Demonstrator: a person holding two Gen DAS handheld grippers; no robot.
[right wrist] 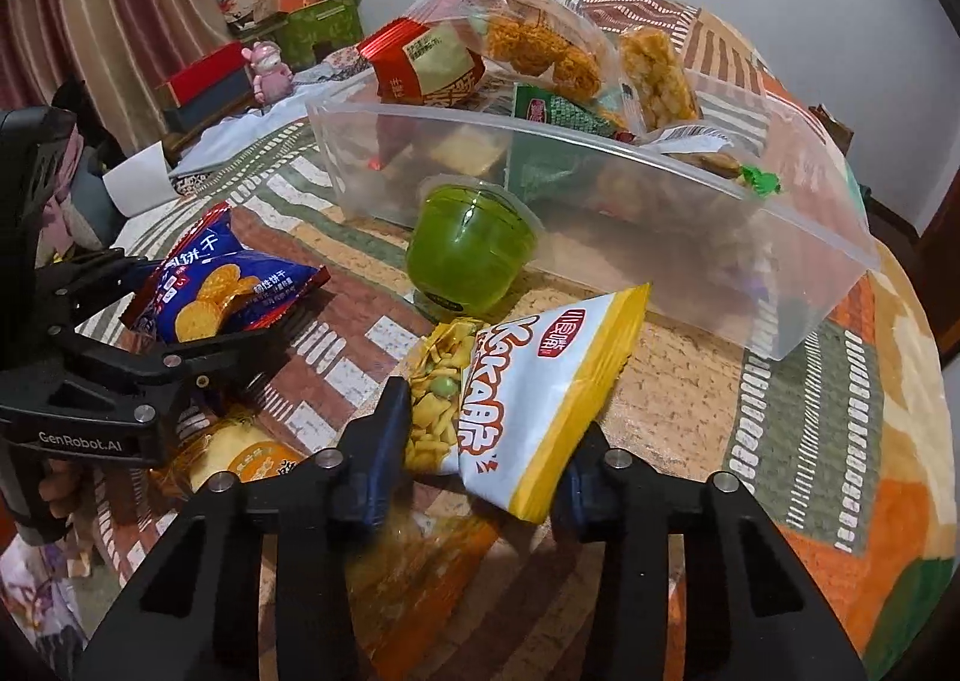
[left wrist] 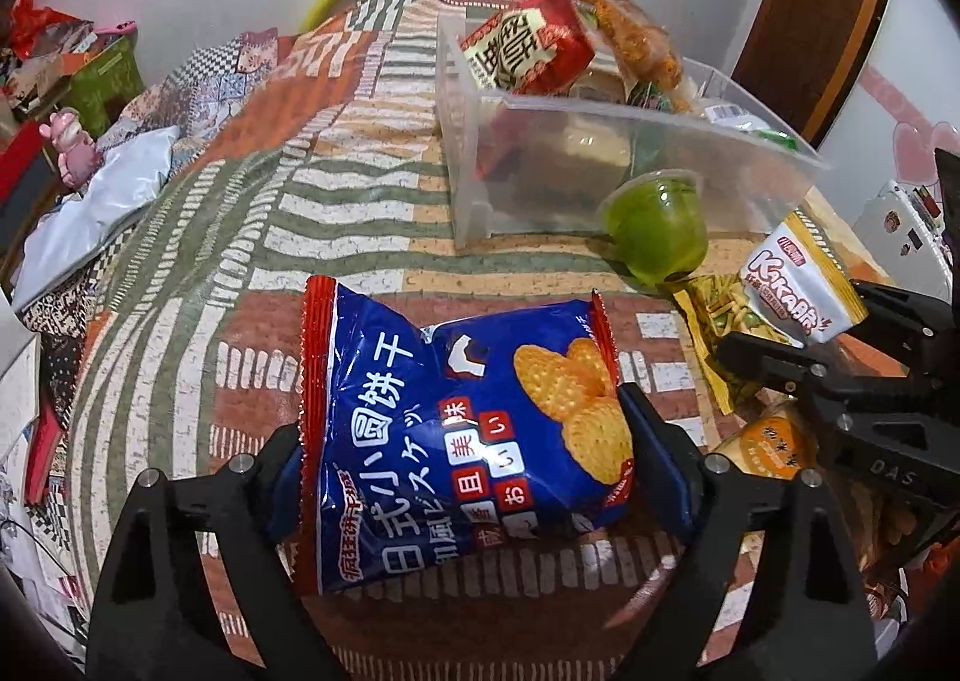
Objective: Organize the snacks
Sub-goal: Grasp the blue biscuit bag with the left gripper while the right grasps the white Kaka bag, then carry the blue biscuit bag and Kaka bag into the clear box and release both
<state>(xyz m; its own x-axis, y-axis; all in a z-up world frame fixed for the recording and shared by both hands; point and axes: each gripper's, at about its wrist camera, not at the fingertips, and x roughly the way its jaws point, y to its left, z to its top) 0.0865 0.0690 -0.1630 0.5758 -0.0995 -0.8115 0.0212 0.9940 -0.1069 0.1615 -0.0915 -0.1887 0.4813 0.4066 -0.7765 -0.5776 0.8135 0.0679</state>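
A blue biscuit bag (left wrist: pixel 456 411) sits between the fingers of my left gripper (left wrist: pixel 468 441), whose pads press its two side edges. My right gripper (right wrist: pixel 492 417) is shut on a white-and-yellow snack bag (right wrist: pixel 540 381), tilted up off the cloth. A yellow-green snack mix pack (right wrist: pixel 435 411) lies just under that bag. Beyond them a green jelly cup (right wrist: pixel 471 249) lies tipped against the clear plastic bin (right wrist: pixel 540 138), which holds several snack packs. From the left wrist view, the right gripper (left wrist: pixel 792 315) with its bag (left wrist: pixel 792 285) is at the right edge.
An orange-labelled pack (right wrist: pixel 252 456) lies between the two grippers. The patterned tablecloth (left wrist: pixel 336 189) covers a round table. Past its far left edge stand a pink figurine (left wrist: pixel 75 147), a green box (left wrist: pixel 105 75) and cluttered boxes. A white wall is behind.
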